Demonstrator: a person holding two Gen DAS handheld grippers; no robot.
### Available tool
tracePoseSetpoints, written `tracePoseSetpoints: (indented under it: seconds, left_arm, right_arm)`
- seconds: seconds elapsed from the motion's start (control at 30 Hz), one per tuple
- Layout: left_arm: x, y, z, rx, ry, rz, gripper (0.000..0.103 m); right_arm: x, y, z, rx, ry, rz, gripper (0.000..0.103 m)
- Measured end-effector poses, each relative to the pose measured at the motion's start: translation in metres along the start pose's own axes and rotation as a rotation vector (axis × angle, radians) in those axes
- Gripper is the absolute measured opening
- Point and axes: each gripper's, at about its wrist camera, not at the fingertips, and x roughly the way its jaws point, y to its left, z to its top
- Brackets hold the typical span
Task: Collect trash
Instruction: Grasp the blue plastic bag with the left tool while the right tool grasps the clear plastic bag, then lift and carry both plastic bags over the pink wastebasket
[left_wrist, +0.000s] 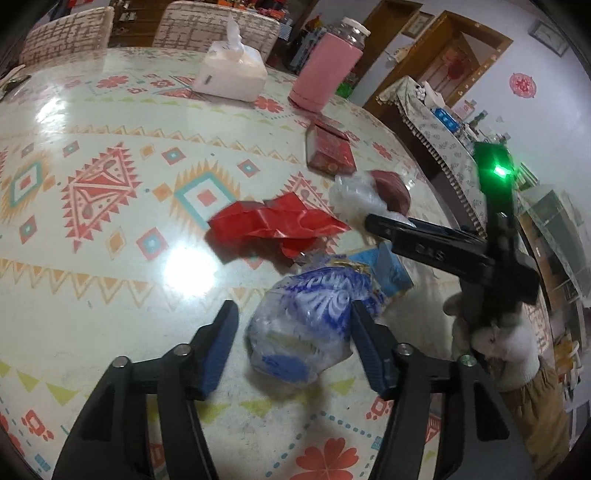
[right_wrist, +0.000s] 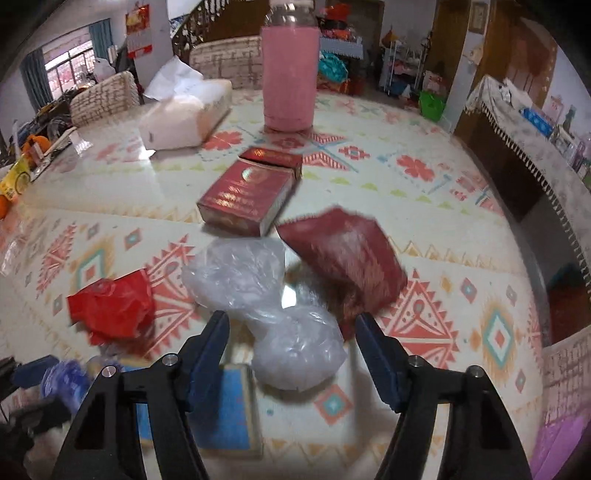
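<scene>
Left fingers (left_wrist: 295, 343) parted around blue-printed bag (left_wrist: 306, 325) | right fingers (right_wrist: 291, 354) parted over clear bag (right_wrist: 269, 306), contents unclear

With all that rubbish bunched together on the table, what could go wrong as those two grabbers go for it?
The right gripper straddles the clear plastic bag; closing could nudge the dark red pack away. The blue-printed bag between the left gripper's open jaws looks slippery. The arms might collide.
</scene>
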Motion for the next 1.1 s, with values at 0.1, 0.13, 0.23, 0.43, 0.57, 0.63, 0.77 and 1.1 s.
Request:
tracePoseSetpoints:
  seconds: [0.1,0.13,0.23,0.43,0.57,0.63,0.77,1.1]
  left_arm:
    - [0.006,-0.007,-0.002,0.028,0.023,-0.003,0.066]
    - [0.006,-0.009,-0.003,0.041,0.019,0.007,0.067]
    - [0.007,-0.015,-0.007,0.071,0.021,0.022,0.067]
    - [0.001,-0.028,-0.013,0.137,-0.017,0.068,0.052]
    - [-0.015,-0.025,-0.011,0.109,-0.089,0.062,0.052]
    - [-0.02,-0.021,-0.009,0.088,-0.11,0.07,0.052]
    - [-0.022,-0.013,-0.007,0.049,-0.114,0.086,0.052]
    - [-0.016,-0.018,-0.011,0.065,-0.129,0.158,0.052]
  right_arm:
    - [0.002,-0.008,-0.001,0.036,-0.006,-0.001,0.065]
    - [0.0,-0.011,-0.001,0.048,-0.007,0.0,0.047]
    - [-0.009,-0.021,-0.006,0.099,-0.008,0.05,0.045]
    - [-0.044,-0.036,-0.031,0.145,-0.042,0.05,0.045]
    - [-0.07,-0.041,-0.057,0.153,-0.071,0.05,0.045]
    - [-0.085,-0.045,-0.076,0.171,-0.081,0.067,0.045]
    - [-0.115,-0.051,-0.121,0.216,-0.099,0.106,0.045]
    - [-0.166,-0.082,-0.209,0.366,-0.129,0.118,0.045]
